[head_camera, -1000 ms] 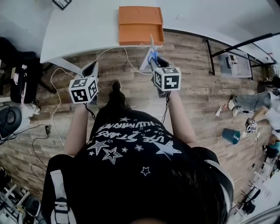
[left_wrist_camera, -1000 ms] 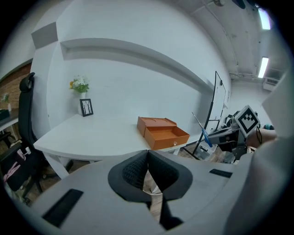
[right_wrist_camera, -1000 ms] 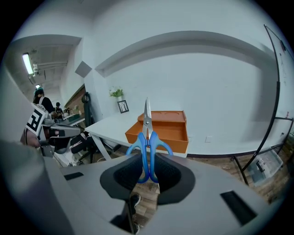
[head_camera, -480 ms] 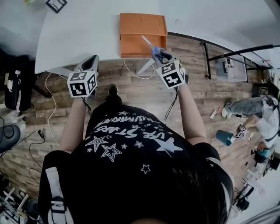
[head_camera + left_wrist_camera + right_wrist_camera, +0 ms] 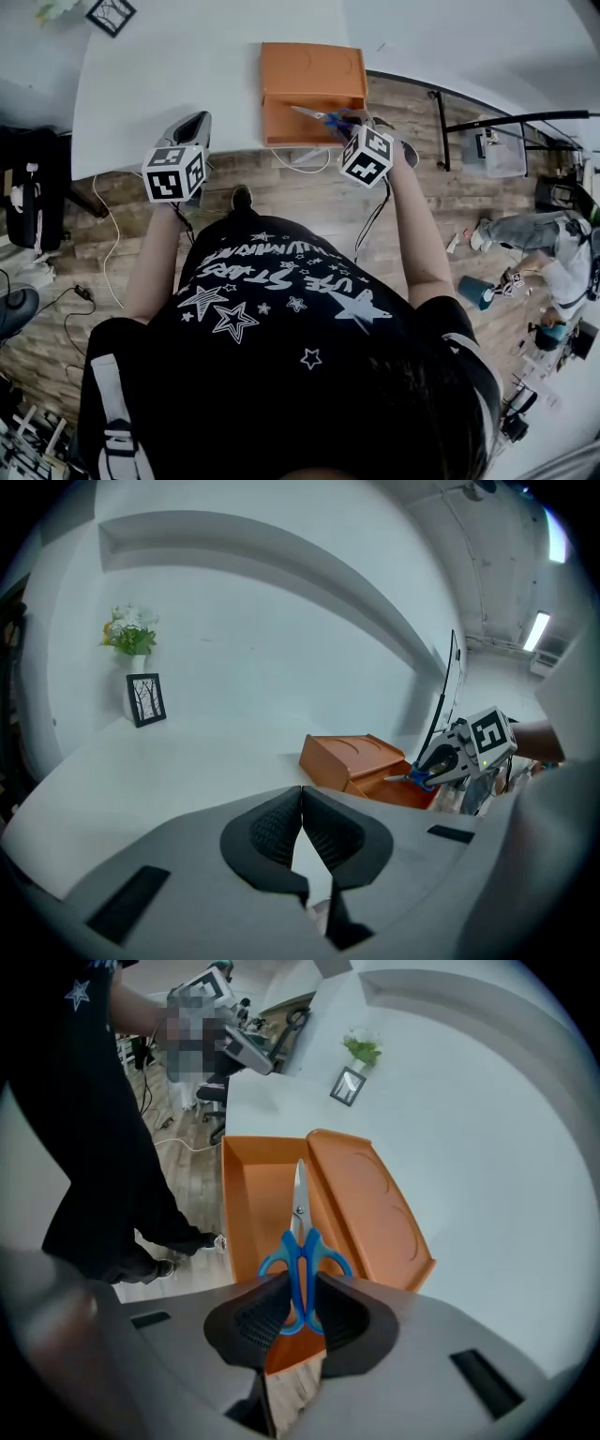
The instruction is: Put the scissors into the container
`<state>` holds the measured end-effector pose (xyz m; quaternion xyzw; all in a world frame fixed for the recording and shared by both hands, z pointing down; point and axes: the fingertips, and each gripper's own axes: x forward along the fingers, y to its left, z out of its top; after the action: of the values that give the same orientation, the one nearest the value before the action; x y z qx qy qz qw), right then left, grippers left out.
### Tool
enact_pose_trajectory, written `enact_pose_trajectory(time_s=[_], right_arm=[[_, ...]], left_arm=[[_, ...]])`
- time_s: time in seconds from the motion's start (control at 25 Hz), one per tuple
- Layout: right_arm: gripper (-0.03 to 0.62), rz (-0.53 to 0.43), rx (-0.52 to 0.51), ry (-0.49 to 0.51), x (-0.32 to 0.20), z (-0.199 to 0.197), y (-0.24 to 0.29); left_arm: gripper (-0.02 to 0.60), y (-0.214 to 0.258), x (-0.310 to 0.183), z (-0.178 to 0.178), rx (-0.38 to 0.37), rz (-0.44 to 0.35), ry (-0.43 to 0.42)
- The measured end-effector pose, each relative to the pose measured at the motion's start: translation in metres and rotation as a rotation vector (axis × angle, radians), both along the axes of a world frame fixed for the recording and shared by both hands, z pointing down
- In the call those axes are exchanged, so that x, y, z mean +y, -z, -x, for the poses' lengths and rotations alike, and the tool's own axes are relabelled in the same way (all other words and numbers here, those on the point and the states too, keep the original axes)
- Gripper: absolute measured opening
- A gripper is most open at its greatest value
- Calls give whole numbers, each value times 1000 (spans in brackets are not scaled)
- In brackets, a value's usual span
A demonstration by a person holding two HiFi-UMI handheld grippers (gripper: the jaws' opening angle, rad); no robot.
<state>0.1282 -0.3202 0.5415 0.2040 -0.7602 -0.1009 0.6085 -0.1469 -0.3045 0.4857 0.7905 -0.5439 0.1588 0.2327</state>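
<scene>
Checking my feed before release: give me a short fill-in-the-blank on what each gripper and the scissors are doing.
The scissors have ____ handles.
The right gripper holds them over the ____ container.
The left gripper, holding nothing, has its jaws ____.
The container sits on a ____ table.
Missing words: blue, orange, shut, white.

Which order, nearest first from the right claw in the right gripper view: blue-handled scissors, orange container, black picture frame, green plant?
1. Blue-handled scissors, in right claw.
2. Orange container, just ahead.
3. Black picture frame, far back.
4. Green plant, beyond frame.
</scene>
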Motion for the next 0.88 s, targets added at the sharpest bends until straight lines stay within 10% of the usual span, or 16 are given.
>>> enact_pose_trajectory(time_s=[0.88], right_arm=[[101, 217, 111, 98, 1, 17, -50]], left_arm=[[20, -30, -31, 17, 16, 93, -7]])
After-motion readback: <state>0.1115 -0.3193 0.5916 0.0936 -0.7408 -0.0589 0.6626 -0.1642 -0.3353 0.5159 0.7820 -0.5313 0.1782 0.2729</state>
